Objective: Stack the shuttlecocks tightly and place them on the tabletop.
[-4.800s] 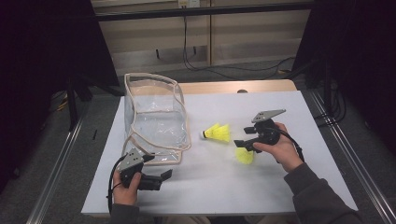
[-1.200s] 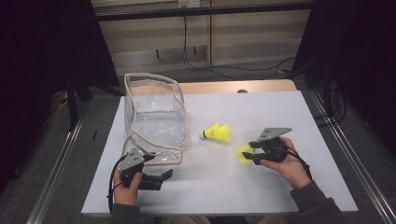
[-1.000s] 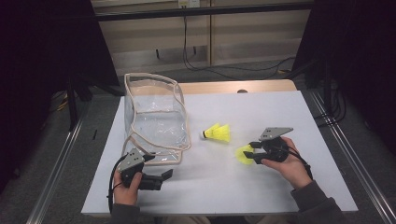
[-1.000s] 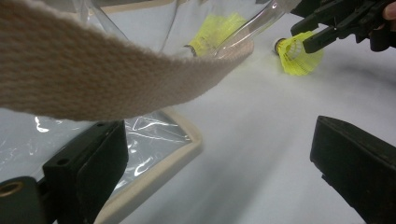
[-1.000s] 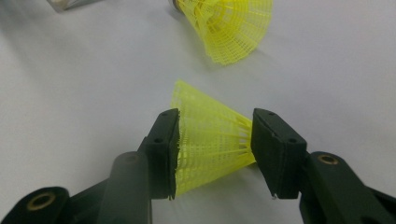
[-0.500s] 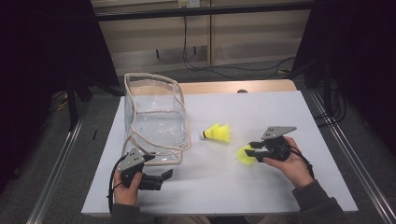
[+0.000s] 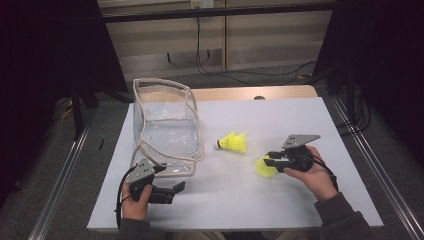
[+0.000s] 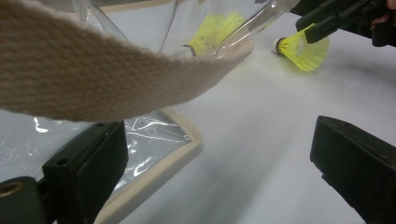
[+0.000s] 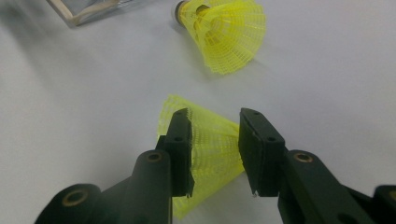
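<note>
Two yellow shuttlecocks lie on the white table. My right gripper (image 7: pixel 269 159) is lowered over the nearer one (image 7: pixel 263 167). In the right gripper view its jaws (image 9: pixel 215 116) have just been closing, and both pads now touch the mesh skirt (image 9: pixel 215 158) that fills the gap. The second shuttlecock (image 7: pixel 234 143) (image 9: pixel 224 32) lies free a little farther off. My left gripper (image 7: pixel 176 194) (image 8: pixel 219 163) rests open on the table at the front corner of a clear bag (image 7: pixel 165 125), with nothing between its jaws.
The clear plastic bag has beige webbing trim. Its strap (image 8: pixel 93 79) hangs across the left gripper view. The bag stands upright at the table's left. A wooden strip (image 7: pixel 280 93) runs along the far edge, and metal rails flank both sides.
The right gripper has come down from above onto the near shuttlecock, and its jaws have narrowed around the skirt. The left gripper, the bag and the other shuttlecock are unmoved.
</note>
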The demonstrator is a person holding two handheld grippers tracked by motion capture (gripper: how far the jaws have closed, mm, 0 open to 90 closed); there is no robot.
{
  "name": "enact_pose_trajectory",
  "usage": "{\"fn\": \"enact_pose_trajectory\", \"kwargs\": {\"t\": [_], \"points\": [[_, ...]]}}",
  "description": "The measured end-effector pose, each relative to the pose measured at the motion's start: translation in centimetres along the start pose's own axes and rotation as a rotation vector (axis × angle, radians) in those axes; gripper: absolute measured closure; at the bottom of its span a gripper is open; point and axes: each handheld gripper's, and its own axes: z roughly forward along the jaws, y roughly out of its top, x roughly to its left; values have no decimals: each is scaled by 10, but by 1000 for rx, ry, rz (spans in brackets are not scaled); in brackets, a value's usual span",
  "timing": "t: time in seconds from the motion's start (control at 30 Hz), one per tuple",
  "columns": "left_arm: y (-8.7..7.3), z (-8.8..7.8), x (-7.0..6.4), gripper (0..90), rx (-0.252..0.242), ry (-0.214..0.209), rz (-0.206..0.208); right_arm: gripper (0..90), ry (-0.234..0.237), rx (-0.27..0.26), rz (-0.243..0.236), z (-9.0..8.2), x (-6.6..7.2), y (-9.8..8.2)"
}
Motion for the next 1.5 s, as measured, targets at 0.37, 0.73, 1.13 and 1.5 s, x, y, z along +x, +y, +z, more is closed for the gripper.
{"fn": "enact_pose_trajectory", "kwargs": {"t": [0.37,0.73,1.13,1.5], "points": [[0,0,0,41,-1,1,1,731,10,-27,15,-5,-2,1],[0,0,0,41,2,1,2,795,21,-43,6,-8,-2,3],[0,0,0,41,-1,0,1,875,67,-56,4,-11,0,6],[0,0,0,41,-2,3,2,882,79,-59,3,-11,2,7]]}}
